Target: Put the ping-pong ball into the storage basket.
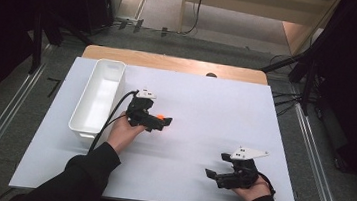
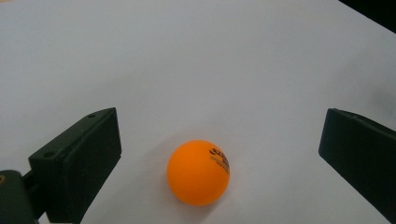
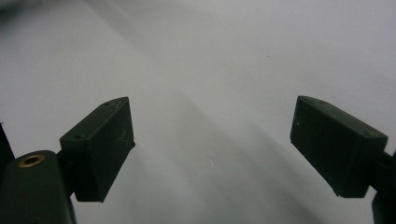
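Between spread left tongs (image 2: 219,154), orange ball (image 2: 198,172) untouched; hand low on table (image 1: 206,103).

I see one orange ping-pong ball (image 2: 198,172), dark print on its side, resting on the white tabletop (image 2: 210,70), right of centre-left area.

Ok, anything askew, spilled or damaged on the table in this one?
Nothing stands out. The orange ping-pong ball sits intact on the white table between the open jaws of the left hand-held gripper, and the white bin stands upright and square.
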Demonstrator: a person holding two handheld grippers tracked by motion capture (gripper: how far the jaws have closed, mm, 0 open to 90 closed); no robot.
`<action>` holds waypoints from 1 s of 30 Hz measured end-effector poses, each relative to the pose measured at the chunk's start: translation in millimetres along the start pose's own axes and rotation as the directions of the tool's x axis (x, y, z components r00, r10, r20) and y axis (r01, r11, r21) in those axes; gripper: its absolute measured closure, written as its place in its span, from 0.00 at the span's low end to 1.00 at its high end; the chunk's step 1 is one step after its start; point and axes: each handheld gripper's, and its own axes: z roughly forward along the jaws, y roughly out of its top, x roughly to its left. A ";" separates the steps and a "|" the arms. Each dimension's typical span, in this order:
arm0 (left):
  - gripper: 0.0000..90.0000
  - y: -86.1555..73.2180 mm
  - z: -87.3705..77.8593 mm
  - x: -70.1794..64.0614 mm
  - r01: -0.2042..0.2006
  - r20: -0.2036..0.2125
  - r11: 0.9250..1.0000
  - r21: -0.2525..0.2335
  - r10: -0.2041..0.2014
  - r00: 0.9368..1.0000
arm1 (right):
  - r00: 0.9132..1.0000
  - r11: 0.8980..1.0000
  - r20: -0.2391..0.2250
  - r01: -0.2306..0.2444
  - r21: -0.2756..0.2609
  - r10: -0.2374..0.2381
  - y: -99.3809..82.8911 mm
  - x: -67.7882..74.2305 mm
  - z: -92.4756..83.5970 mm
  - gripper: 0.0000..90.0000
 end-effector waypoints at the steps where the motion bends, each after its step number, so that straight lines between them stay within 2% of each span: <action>1: 0.00 0.2 1.1 0.3 -0.001 -0.003 1.000 -0.003 0.001 1.000 | 1.000 1.000 0.000 0.001 0.000 -0.001 0.0 0.0 0.0 0.14; 3: 0.00 0.6 3.1 0.4 0.005 -0.010 1.000 -0.009 -0.006 1.000 | 1.000 1.000 -0.001 0.002 0.001 -0.002 -0.1 0.1 0.1 0.14; 6: 0.00 1.5 5.5 0.7 -0.006 -0.025 1.000 -0.006 0.006 1.000 | 1.000 1.000 -0.003 -0.003 0.004 0.003 0.0 0.4 -0.1 0.14; 30: 0.00 -4.9 13.5 3.6 -0.006 -0.020 1.000 0.004 0.007 1.000 | 1.000 1.000 -0.004 0.003 0.006 -0.003 -0.3 0.9 0.5 0.14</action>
